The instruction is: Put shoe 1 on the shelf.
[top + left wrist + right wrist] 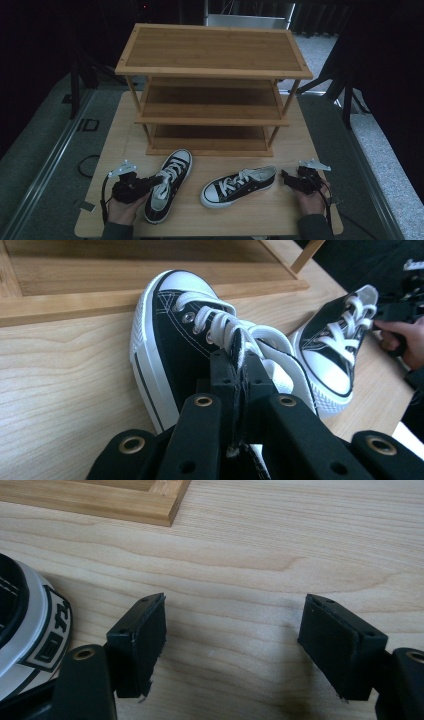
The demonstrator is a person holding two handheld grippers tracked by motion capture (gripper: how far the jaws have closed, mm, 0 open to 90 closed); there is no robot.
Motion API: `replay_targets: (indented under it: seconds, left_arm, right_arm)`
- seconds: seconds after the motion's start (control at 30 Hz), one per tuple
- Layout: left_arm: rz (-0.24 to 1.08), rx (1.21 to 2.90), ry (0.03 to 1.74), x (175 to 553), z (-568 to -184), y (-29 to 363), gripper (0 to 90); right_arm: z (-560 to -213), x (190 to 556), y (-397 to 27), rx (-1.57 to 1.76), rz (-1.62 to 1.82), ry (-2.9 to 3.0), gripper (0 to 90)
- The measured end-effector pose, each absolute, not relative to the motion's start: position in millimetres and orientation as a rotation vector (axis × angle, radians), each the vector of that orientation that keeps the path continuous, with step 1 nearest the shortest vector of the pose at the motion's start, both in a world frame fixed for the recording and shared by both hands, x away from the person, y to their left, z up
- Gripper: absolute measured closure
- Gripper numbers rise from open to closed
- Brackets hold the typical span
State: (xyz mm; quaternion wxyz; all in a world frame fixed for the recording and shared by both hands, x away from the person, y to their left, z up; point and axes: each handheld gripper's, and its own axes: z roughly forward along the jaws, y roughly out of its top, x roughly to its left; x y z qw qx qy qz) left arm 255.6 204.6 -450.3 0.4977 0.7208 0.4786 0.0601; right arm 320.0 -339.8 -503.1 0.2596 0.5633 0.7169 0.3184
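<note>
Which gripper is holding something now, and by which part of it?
The left gripper is shut on the left shoe, pinching its tongue edge with a lace. The right gripper is open above the table, holding nothing.

On the floor left of the table (pixel 115 145), the high view shows pale letters (pixel 90 124) that read roughly "ID"; the rest is cut off. In the right gripper view, the heel patch (pixel 50 635) of the sneaker (pixel 25 630) carries black block lettering, seen sideways and too partial to read.
</note>
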Motion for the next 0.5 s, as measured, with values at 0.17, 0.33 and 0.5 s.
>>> replay_targets:
  seconds: [0.17, 0.33, 0.5]
  left_arm:
    - [0.150, 1.743, 1.147, 256, -444, 205, 87.9]
    - [0.154, 1.731, 1.135, 257, -434, 207, 87.9]
    - [0.148, 1.722, 1.109, 259, -423, 209, 87.9]
  right_arm:
    - [-503, 320, -340, 1.526, 0.863, 1.942, 26.7]
    - [-503, 320, -340, 1.527, 0.863, 1.942, 26.6]
    - [-503, 320, -340, 1.526, 0.863, 1.942, 26.6]
